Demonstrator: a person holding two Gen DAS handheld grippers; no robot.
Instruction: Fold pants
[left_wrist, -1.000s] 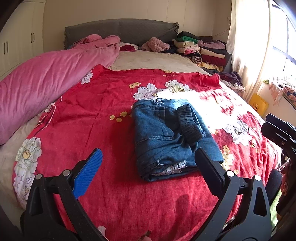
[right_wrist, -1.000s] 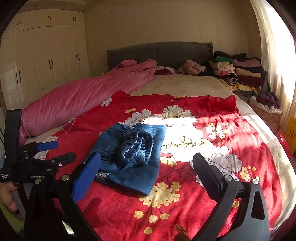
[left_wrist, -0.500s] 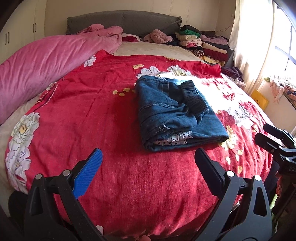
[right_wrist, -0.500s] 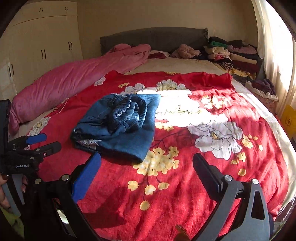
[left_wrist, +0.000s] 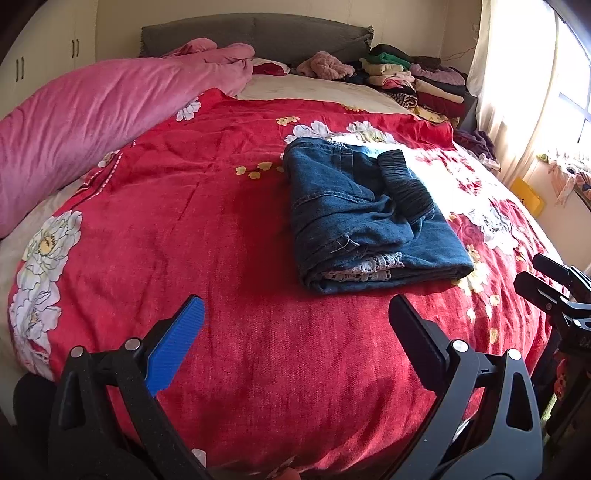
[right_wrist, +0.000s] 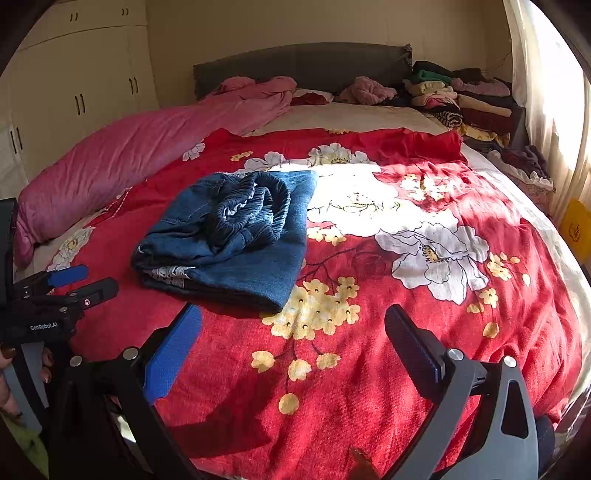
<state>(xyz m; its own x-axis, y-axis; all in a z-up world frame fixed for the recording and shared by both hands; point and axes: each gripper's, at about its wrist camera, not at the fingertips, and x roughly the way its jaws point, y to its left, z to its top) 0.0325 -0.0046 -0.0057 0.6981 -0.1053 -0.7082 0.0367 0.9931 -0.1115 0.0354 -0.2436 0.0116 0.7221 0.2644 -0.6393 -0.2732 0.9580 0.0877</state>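
The blue denim pants (left_wrist: 365, 218) lie folded in a compact stack on the red floral bedspread (left_wrist: 207, 229), elastic waistband on top. They also show in the right wrist view (right_wrist: 229, 236). My left gripper (left_wrist: 295, 325) is open and empty, held back near the foot of the bed, short of the pants. My right gripper (right_wrist: 291, 332) is open and empty, also held back from the pants. The right gripper shows at the right edge of the left wrist view (left_wrist: 546, 284); the left gripper shows at the left edge of the right wrist view (right_wrist: 79, 282).
A pink duvet (left_wrist: 92, 107) lies rolled along the left side of the bed. Stacks of folded clothes (left_wrist: 417, 81) sit at the far right by the grey headboard (left_wrist: 258, 37). A curtain and window are on the right, wardrobes (right_wrist: 81, 92) on the left.
Both grippers have drawn back toward the foot of the bed, so the folded pants look farther away. The pants have not moved. Both grippers stay open.
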